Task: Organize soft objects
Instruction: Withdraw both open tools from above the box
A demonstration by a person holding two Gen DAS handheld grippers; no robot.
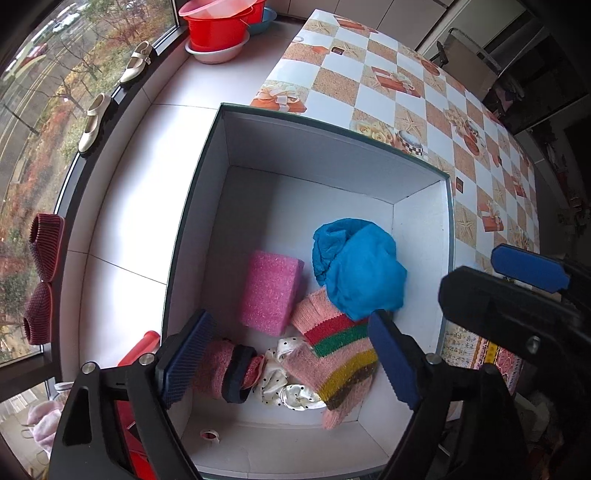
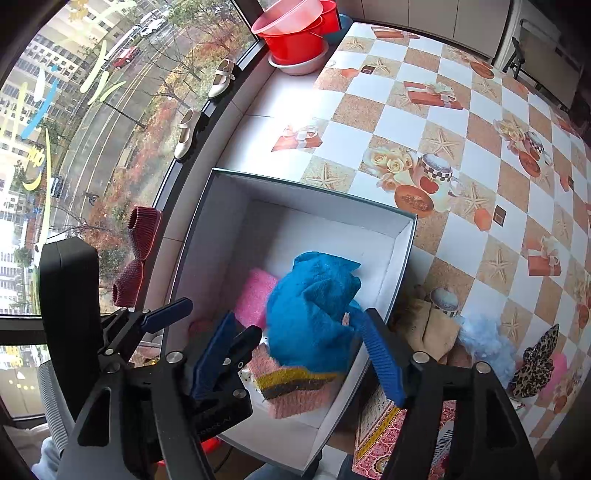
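Observation:
A white open box [image 1: 421, 225] [image 2: 400, 251] holds a blue cloth [image 1: 360, 267] [image 2: 312, 314], a pink sponge block [image 1: 271, 291] [image 2: 255, 295], a striped knit sock [image 1: 338, 354] [image 2: 295, 387], a white dotted scrunchie [image 1: 286, 387] and a pink-and-black band [image 1: 236, 373]. My left gripper [image 1: 288, 362] is open and empty above the box. My right gripper [image 2: 301, 354] is open just over the blue cloth, not gripping it. Outside the box, on the table, lie a tan cloth [image 2: 432, 328], a light blue fluffy piece [image 2: 484, 339] and a leopard scrunchie [image 2: 535, 365].
The checkered tablecloth [image 1: 406, 92] [image 2: 461, 129] stretches to the right. Red and pink basins [image 1: 218, 29] [image 2: 295, 37] stand on the sill, with cream shoes [image 1: 96, 118] [image 2: 188, 133] and dark red slippers [image 1: 42, 277] [image 2: 136, 254] along the window. A patterned box [image 2: 384, 432] sits beside the white box.

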